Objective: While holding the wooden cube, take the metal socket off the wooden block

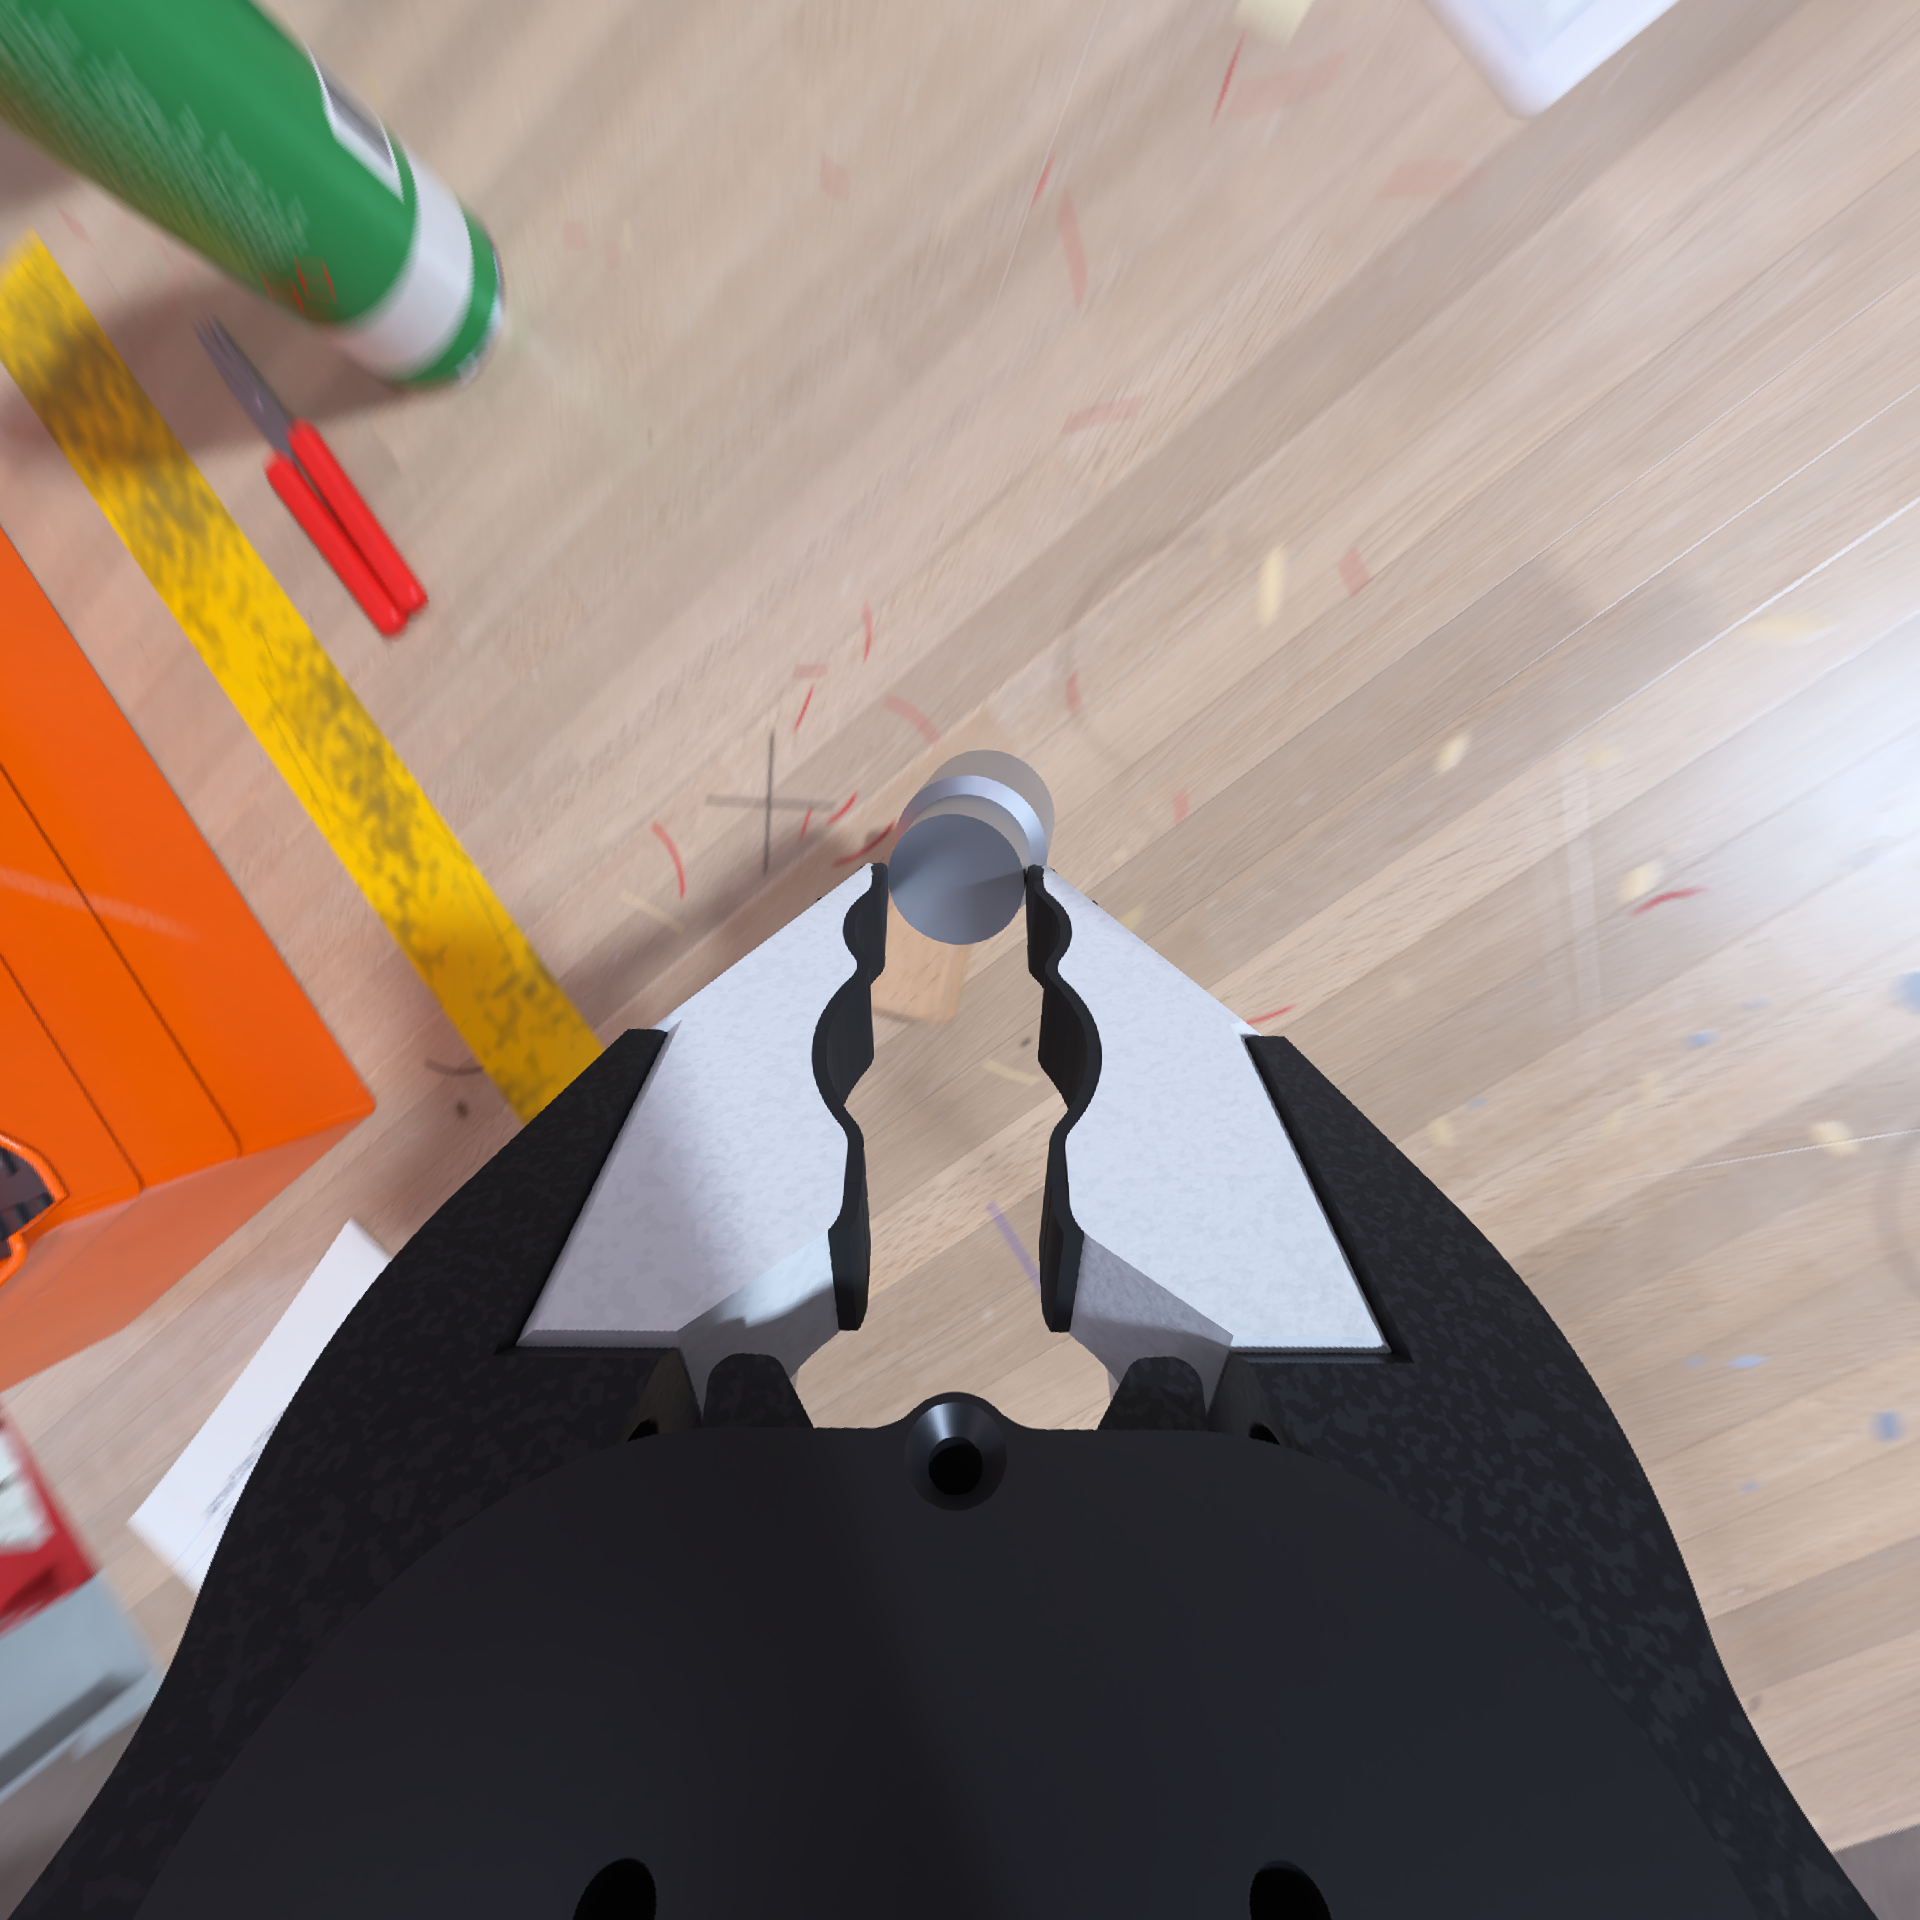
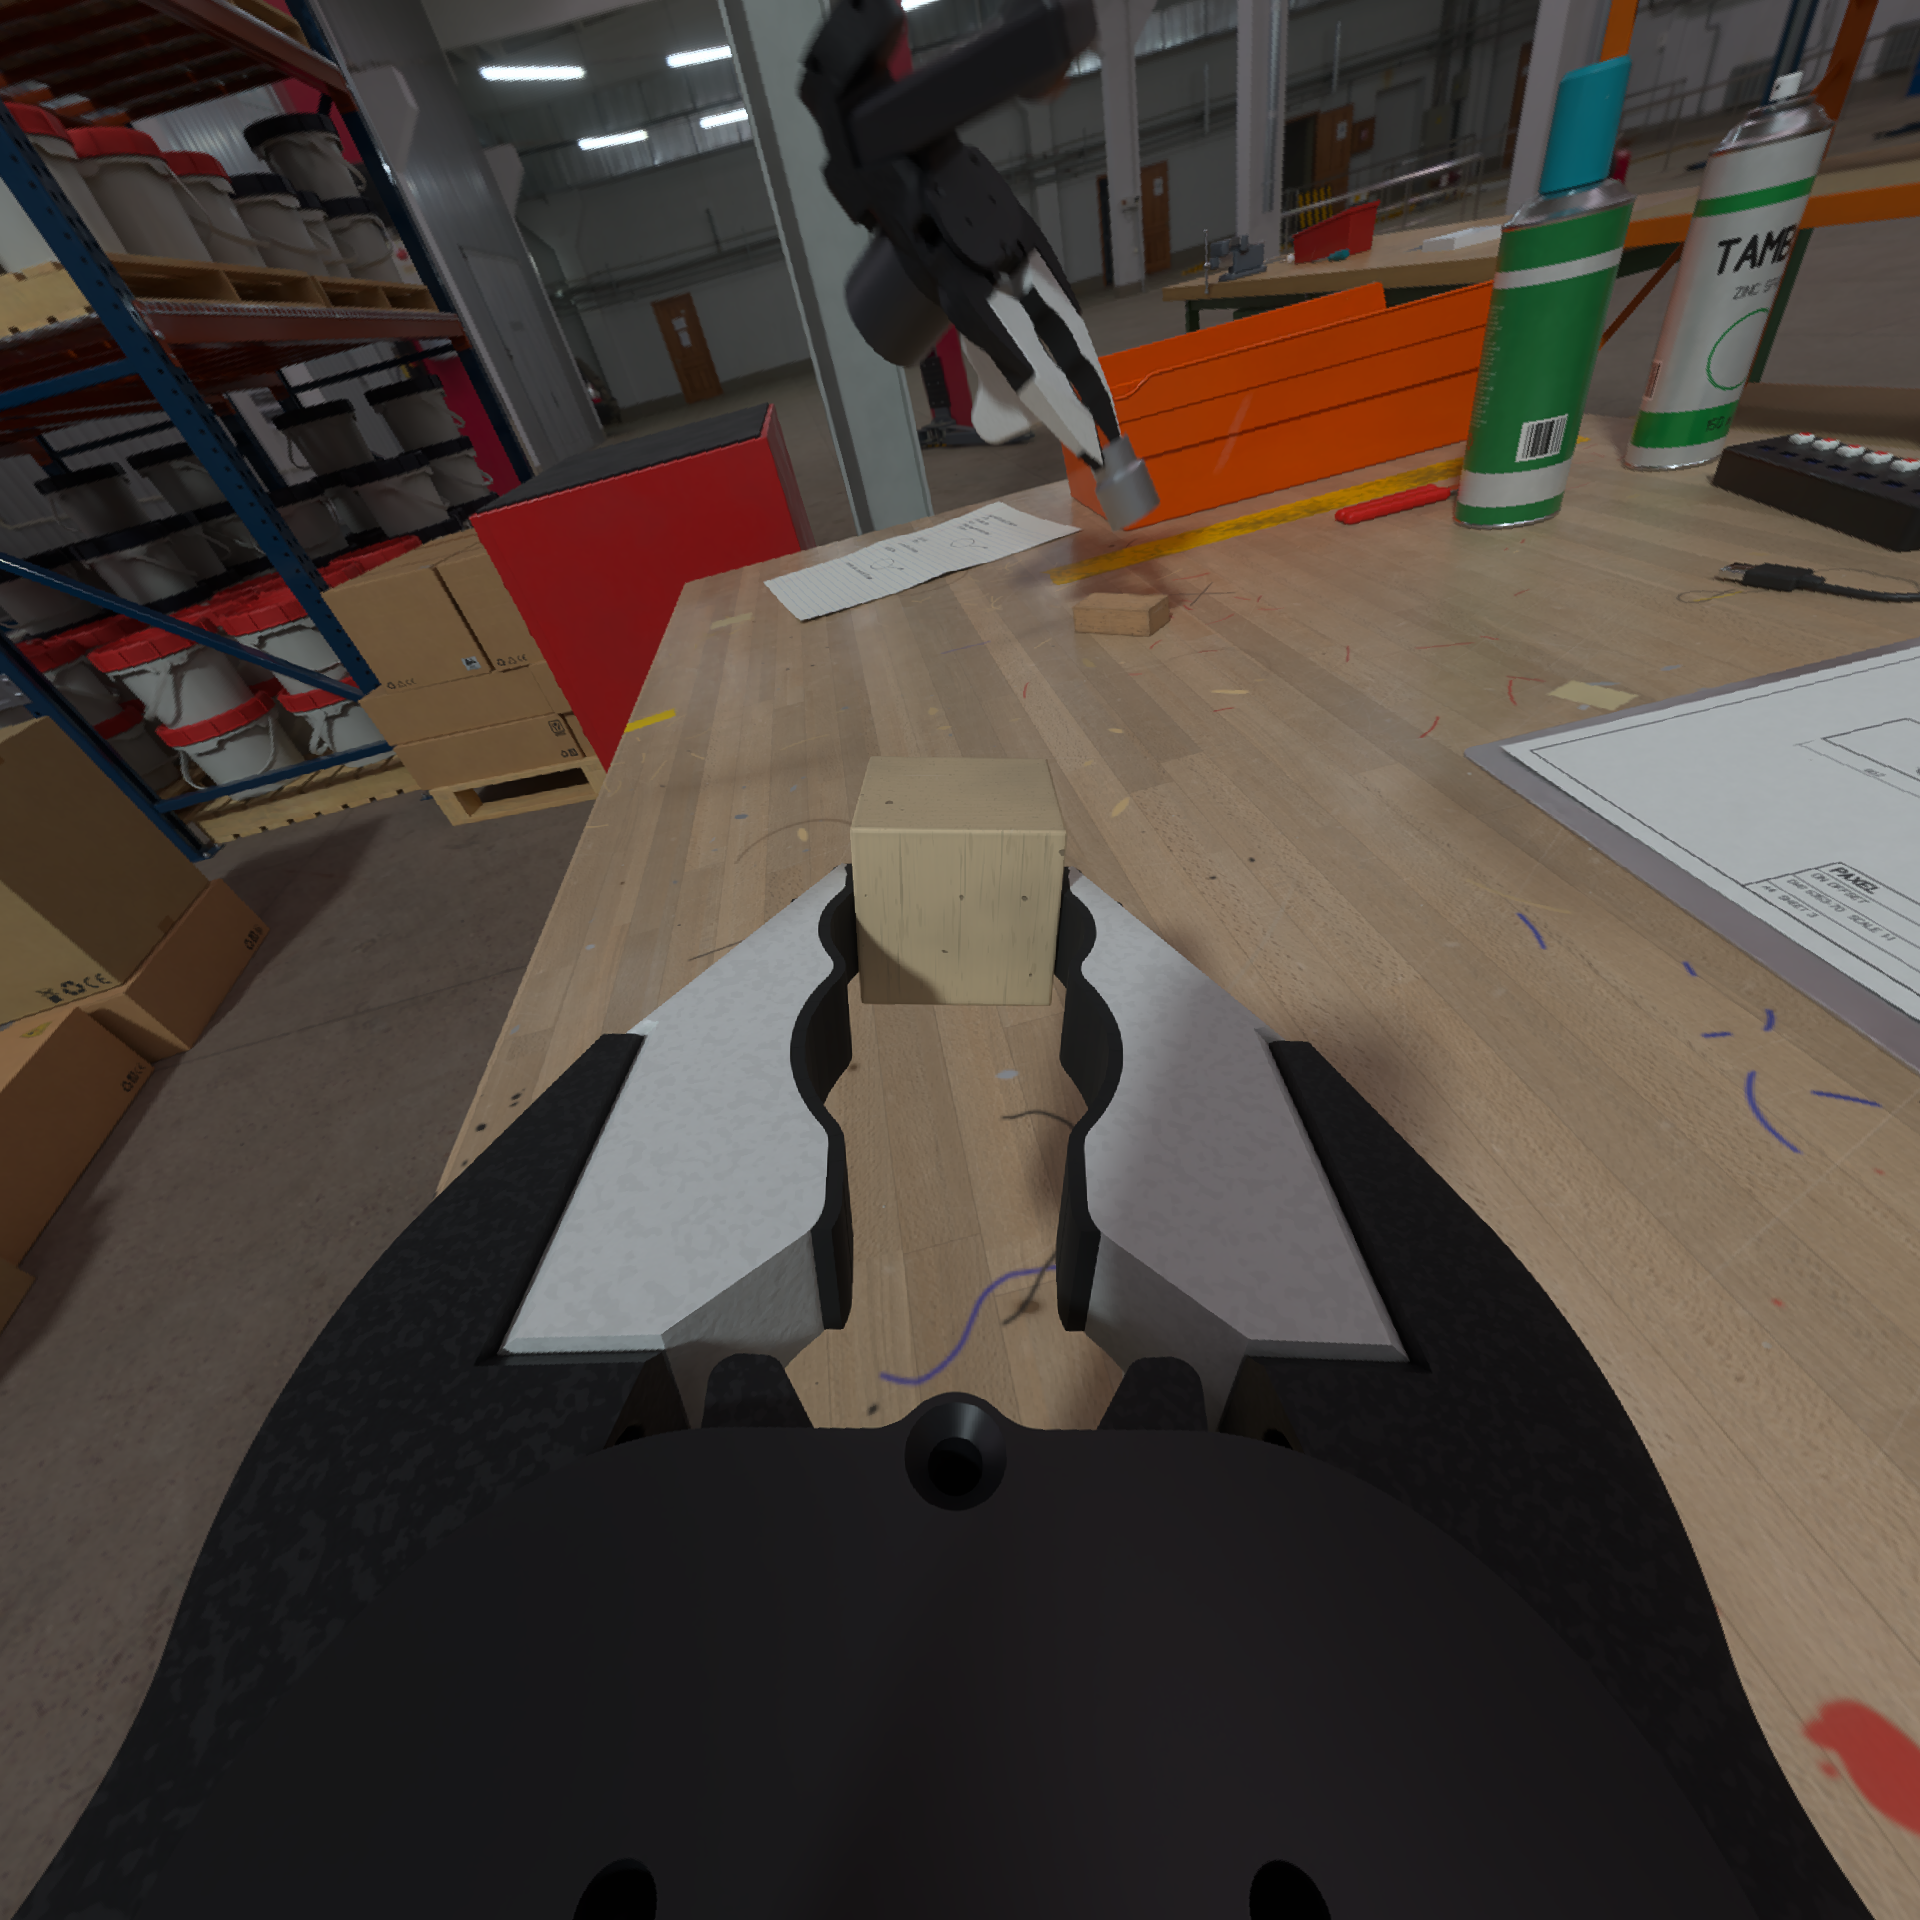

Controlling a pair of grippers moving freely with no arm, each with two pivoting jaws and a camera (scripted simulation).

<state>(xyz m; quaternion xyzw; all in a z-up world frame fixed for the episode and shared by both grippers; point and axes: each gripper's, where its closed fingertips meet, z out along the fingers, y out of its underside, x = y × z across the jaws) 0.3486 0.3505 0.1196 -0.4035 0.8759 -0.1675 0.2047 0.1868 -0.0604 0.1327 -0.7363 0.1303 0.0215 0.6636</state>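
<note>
My right gripper (image 2: 958, 904) is shut on the pale wooden cube (image 2: 958, 894) and holds it above the workbench. My left gripper (image 1: 956, 873) is shut on the grey metal socket (image 1: 961, 868), gripped at its narrow end between the fingertips. The right wrist view shows the left gripper (image 2: 1110, 445) far off, tilted down, with the socket (image 2: 1127, 486) lifted clear above the small flat wooden block (image 2: 1120, 613). In the left wrist view the wooden block (image 1: 920, 977) lies on the bench below the socket, partly hidden by the fingers.
An orange bin (image 2: 1299, 395), red-handled pliers (image 1: 332, 509), a yellow tape stripe (image 1: 301, 707) and green spray cans (image 2: 1538, 343) stand beyond the block. A lined paper sheet (image 2: 914, 556), a drawing sheet (image 2: 1766, 810), a black power strip (image 2: 1829, 478) and a cable (image 2: 1808, 582) lie on the bench.
</note>
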